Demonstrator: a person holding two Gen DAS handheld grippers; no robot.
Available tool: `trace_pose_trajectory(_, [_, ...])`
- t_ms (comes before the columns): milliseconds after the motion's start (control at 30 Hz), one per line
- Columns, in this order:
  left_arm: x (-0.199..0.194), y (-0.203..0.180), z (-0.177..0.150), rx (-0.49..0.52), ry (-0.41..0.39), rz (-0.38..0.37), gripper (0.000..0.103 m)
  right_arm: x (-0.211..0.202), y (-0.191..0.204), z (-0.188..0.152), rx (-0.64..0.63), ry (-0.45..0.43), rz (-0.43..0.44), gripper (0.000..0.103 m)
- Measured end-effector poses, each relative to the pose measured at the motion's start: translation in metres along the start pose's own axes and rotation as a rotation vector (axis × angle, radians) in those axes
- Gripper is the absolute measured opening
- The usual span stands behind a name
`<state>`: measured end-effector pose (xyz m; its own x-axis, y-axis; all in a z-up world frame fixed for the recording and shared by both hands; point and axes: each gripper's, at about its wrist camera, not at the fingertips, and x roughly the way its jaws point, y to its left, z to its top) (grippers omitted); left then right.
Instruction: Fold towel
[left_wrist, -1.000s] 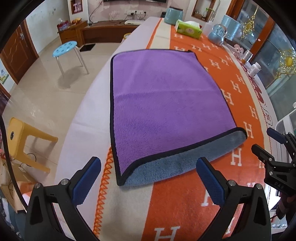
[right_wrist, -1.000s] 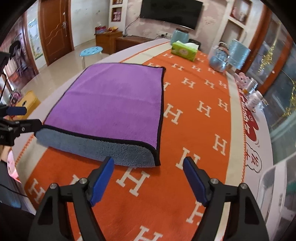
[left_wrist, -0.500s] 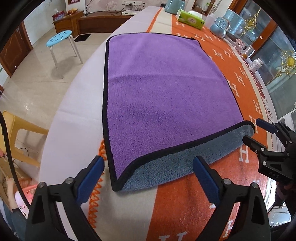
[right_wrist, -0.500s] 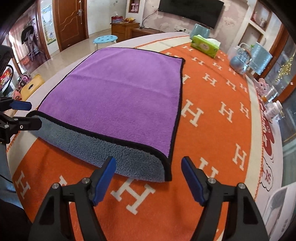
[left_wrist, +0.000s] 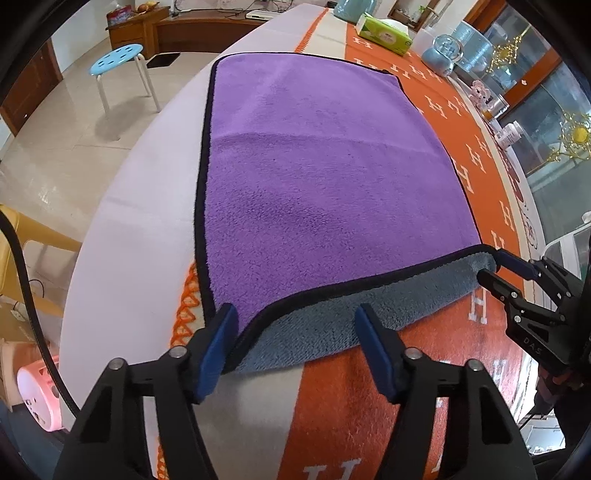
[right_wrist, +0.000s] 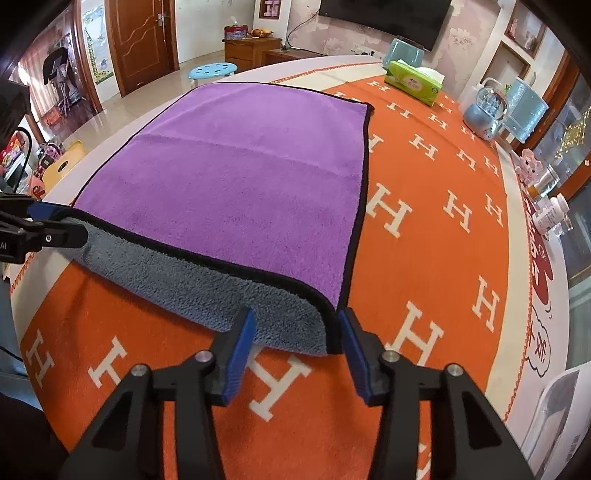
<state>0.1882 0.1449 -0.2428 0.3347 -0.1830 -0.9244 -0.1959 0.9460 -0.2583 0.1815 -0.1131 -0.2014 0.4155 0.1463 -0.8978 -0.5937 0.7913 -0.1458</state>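
Note:
A purple towel (left_wrist: 317, 177) with black trim and a grey underside lies flat on the orange cloth with white H marks; it also shows in the right wrist view (right_wrist: 243, 177). Its near edge curls up and shows the grey side. My left gripper (left_wrist: 295, 332) is open around the towel's near left corner, the fingers either side of the grey edge. My right gripper (right_wrist: 295, 336) is open around the near right corner. Each gripper shows in the other's view, the right gripper (left_wrist: 495, 269) at the right corner, the left gripper (right_wrist: 59, 225) at the left corner.
A green tissue box (right_wrist: 413, 81), a blue glass globe (right_wrist: 484, 114) and small bottles (right_wrist: 550, 214) stand along the far and right side of the table. A blue stool (left_wrist: 122, 59) and a yellow stool (left_wrist: 22, 236) stand on the floor to the left.
Both grippers have moved forward to the towel's near edge and now straddle its two near corners. Their jaws have narrowed but stay open. The towel has not moved.

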Motion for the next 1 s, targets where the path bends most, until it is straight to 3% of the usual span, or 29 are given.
trace_pose_trajectory(133, [-0.001, 0.002, -0.004, -0.023, 0.010, -0.011, 0.049, -0.004, -0.001, -0.002, 0.007, -0.010, -0.004, 0.032])
trace_pose_trajectory(267, [-0.002, 0.003, -0.006, -0.021, 0.005, 0.044, 0.023, -0.005, -0.002, -0.003, 0.006, -0.012, -0.009, 0.020])
trace_pose_trajectory(367, [-0.005, 0.004, -0.006, -0.034, -0.008, 0.046, 0.013, -0.006, -0.005, -0.003, 0.021, -0.026, -0.028, 0.010])
trace_pose_trajectory(500, [-0.006, 0.005, -0.007, -0.038, -0.010, 0.044, 0.010, -0.006, -0.010, -0.003, 0.026, -0.026, -0.031, 0.005])
trace_pose_trajectory(1000, [-0.025, -0.002, 0.000, -0.046, -0.051, 0.048, 0.006, -0.020, -0.011, 0.004, -0.001, -0.080, -0.022, 0.003])
